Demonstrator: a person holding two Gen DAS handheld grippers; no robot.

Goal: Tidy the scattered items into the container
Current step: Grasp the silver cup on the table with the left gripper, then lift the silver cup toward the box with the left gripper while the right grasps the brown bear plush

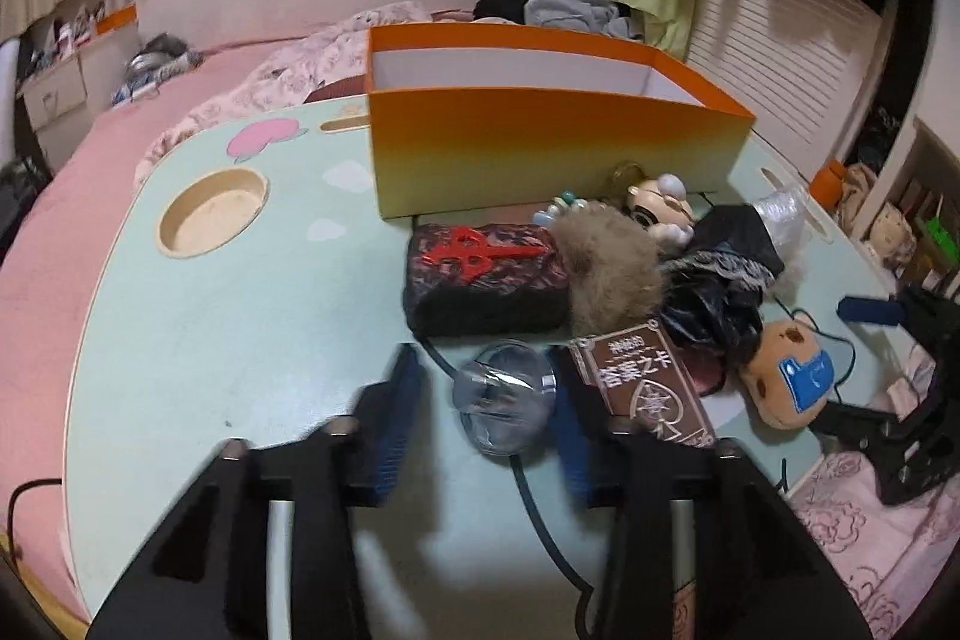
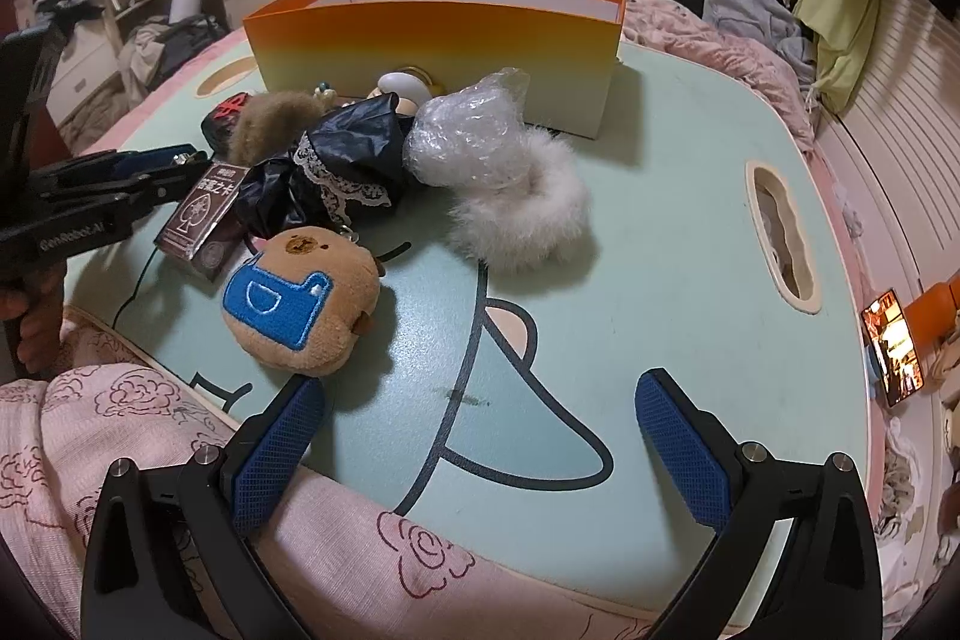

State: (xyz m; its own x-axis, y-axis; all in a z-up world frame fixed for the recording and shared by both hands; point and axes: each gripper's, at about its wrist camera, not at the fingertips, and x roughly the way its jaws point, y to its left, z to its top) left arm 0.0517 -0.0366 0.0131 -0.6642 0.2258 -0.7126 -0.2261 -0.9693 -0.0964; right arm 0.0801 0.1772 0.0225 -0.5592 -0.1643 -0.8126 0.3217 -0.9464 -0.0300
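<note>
An orange box (image 1: 540,148) (image 2: 432,34) stands open-topped at the back of the mint lap table (image 1: 240,340). In front of it lies a pile: a dark box with a red cross (image 1: 480,274), a brown fur pompom (image 1: 606,268), a brown card box (image 1: 642,382), dark lace cloth (image 2: 336,166), a bubble-wrap bundle (image 2: 468,142), a white fur ring (image 2: 528,214) and a capybara plush (image 2: 300,304). My left gripper (image 1: 486,376) has a clear plastic dome (image 1: 504,400) between narrow jaws; the right pad touches it, and a gap shows at the left pad. My right gripper (image 2: 480,436) stands open over the table's front edge.
A round cup recess (image 1: 213,214) sits at the table's left, a handle slot (image 2: 783,238) at its right. A black cable (image 1: 540,508) runs under the dome. Floral pink fabric (image 2: 120,430) lies below the front edge. A lit phone (image 2: 894,346) leans at far right.
</note>
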